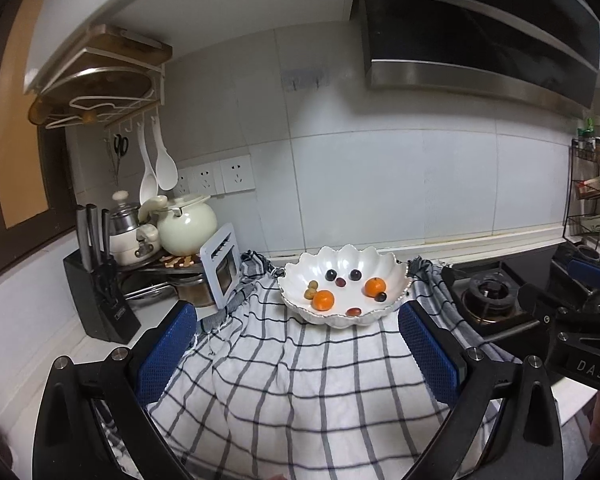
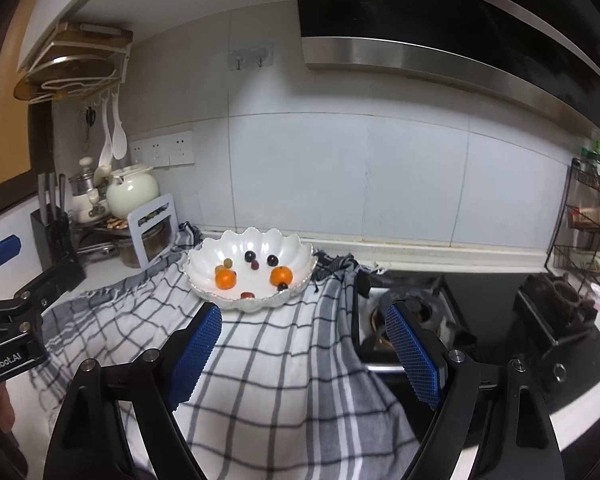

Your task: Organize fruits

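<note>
Plainly "DAS" marks the right hand-held gripper [image 1: 580, 280]

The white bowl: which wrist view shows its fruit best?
The left wrist view: the white bowl sits nearer and larger, each fruit distinct. The right wrist view shows the same bowl smaller, left of centre, fruit still countable.

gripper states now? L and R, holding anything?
Left gripper: open, empty, over the checked cloth.
Right gripper: open, empty.
</note>
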{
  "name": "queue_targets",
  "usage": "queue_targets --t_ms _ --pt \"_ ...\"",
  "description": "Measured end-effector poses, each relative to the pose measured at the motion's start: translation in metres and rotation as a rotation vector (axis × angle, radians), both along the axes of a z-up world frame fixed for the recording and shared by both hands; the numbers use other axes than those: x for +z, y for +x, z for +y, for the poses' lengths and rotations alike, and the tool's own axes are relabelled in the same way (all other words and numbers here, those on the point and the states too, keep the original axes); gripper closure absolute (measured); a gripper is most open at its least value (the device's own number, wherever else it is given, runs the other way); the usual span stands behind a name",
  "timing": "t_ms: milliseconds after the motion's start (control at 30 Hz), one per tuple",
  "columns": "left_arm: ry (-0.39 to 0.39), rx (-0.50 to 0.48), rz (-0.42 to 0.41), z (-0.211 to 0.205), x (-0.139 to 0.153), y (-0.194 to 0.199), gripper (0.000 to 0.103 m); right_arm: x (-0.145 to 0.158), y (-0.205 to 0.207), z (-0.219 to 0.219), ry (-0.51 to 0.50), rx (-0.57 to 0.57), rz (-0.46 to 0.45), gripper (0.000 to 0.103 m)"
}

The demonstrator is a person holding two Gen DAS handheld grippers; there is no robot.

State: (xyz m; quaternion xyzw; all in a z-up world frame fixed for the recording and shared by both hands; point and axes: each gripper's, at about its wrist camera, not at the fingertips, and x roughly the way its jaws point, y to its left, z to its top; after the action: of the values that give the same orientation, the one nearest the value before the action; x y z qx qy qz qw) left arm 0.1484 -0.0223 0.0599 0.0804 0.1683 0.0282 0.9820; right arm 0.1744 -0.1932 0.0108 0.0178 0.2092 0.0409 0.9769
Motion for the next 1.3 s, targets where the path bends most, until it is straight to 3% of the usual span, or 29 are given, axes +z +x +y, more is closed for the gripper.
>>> queue_targets --t_ms 600,1300 --pt "-0.048 -0.047 0.0 -0.002 0.001 -0.067 0.0 0.012 -0.084 -0.007 -0.008 -0.01 -0.038 0.018" --pt "-0.044 -0.08 -0.027 -0.009 0.008 -0.096 0.0 0.012 -0.113 -0.017 0.005 -0.017 -0.045 0.018"
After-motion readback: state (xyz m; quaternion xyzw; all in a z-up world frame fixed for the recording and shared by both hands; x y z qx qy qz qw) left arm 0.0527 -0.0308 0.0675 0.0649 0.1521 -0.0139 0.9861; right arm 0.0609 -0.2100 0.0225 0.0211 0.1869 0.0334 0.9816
